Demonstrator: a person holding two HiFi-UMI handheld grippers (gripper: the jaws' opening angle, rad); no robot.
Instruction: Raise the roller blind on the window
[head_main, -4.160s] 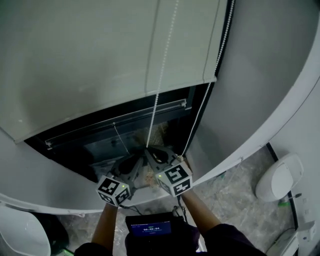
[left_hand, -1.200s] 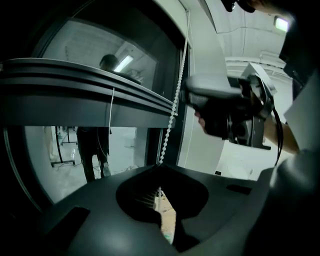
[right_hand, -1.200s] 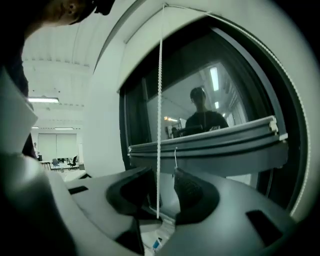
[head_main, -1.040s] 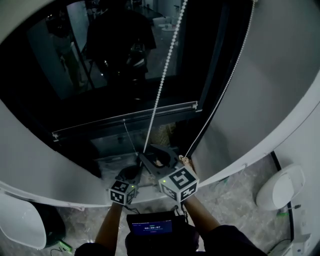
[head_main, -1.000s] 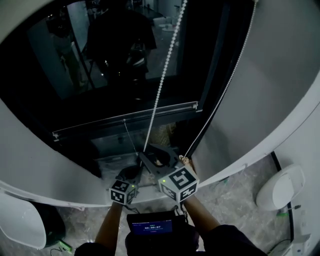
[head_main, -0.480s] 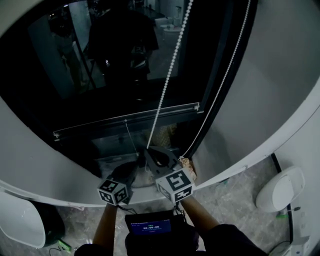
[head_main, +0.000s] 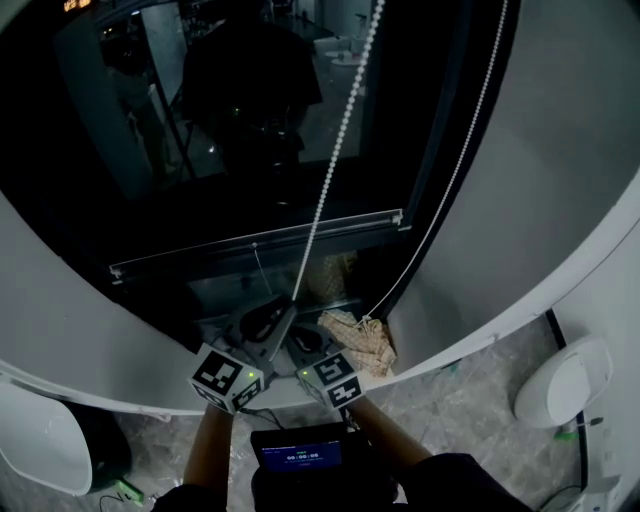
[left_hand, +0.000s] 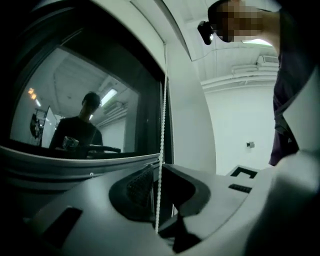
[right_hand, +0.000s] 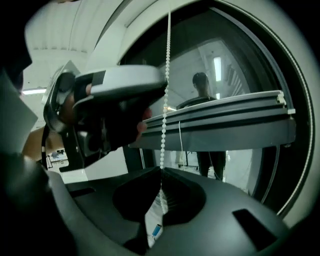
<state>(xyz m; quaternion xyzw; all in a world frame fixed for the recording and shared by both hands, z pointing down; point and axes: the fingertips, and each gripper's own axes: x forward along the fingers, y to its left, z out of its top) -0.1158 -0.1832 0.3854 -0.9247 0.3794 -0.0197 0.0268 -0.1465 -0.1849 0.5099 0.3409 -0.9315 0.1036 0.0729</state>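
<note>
The dark window glass (head_main: 200, 150) stands uncovered; the roller blind is out of view above. A white bead chain (head_main: 335, 160) hangs down in front of the pane to both grippers. My left gripper (head_main: 285, 308) is the higher one, with its jaws drawn in on the bead chain (left_hand: 160, 150), which runs straight down between the pads. My right gripper (head_main: 300, 345) sits just below it, shut on the same chain (right_hand: 164, 115), which disappears into its closed tips (right_hand: 161, 171). The left gripper (right_hand: 162, 82) also shows in the right gripper view, above, against the chain.
The chain's second strand (head_main: 445, 200) runs down the right window frame to the sill. A metal rail (head_main: 260, 240) crosses the lower window. Crumpled beige material (head_main: 360, 340) lies on the sill beside the grippers. White fixtures (head_main: 565, 380) stand on the floor below.
The blind that covered the upper window 4.2 s ago is gone from view. Over the last second my left gripper rose onto the chain and my right gripper dropped lower with it.
</note>
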